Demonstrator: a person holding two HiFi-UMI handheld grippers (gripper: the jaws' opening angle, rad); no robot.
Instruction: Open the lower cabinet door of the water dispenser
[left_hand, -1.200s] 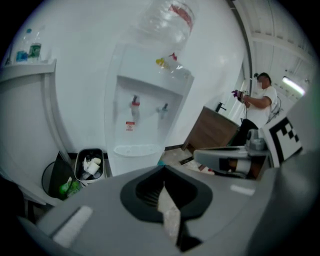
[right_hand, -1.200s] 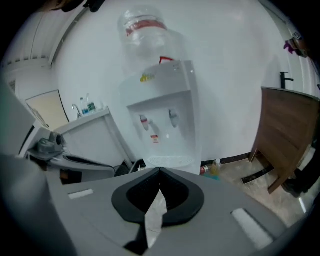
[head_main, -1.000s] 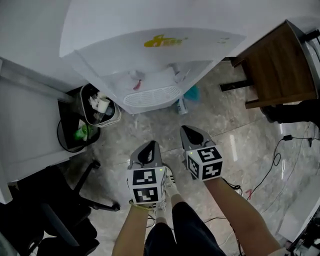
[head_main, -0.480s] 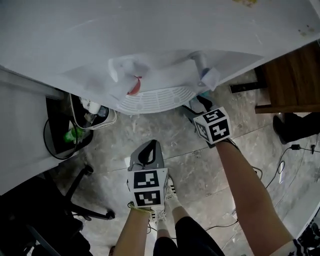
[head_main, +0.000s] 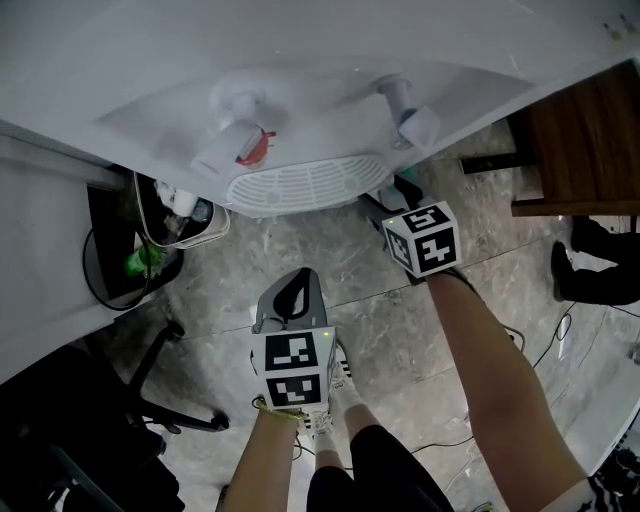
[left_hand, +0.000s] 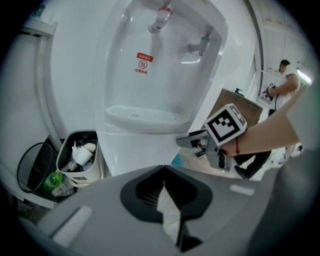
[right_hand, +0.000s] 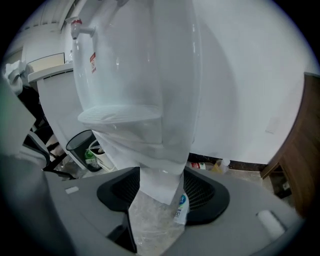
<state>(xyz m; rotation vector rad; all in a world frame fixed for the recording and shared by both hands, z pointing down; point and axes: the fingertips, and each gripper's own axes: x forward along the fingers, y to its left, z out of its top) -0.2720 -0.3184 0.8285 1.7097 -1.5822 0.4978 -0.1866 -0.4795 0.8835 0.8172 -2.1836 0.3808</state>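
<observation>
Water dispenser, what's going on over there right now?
A person stands at the white water dispenser with a gripper in each hand. The right gripper reaches in below the drip tray to the lower cabinet. Its jaws are open with the cabinet's edge between them, not clamped on it. The left gripper hangs back over the floor, shut and empty. The cabinet door looks closed.

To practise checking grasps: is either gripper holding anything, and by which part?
Nothing is held. The right gripper stands open around a corner of the dispenser's lower cabinet without clamping it; the left gripper is shut and empty.
</observation>
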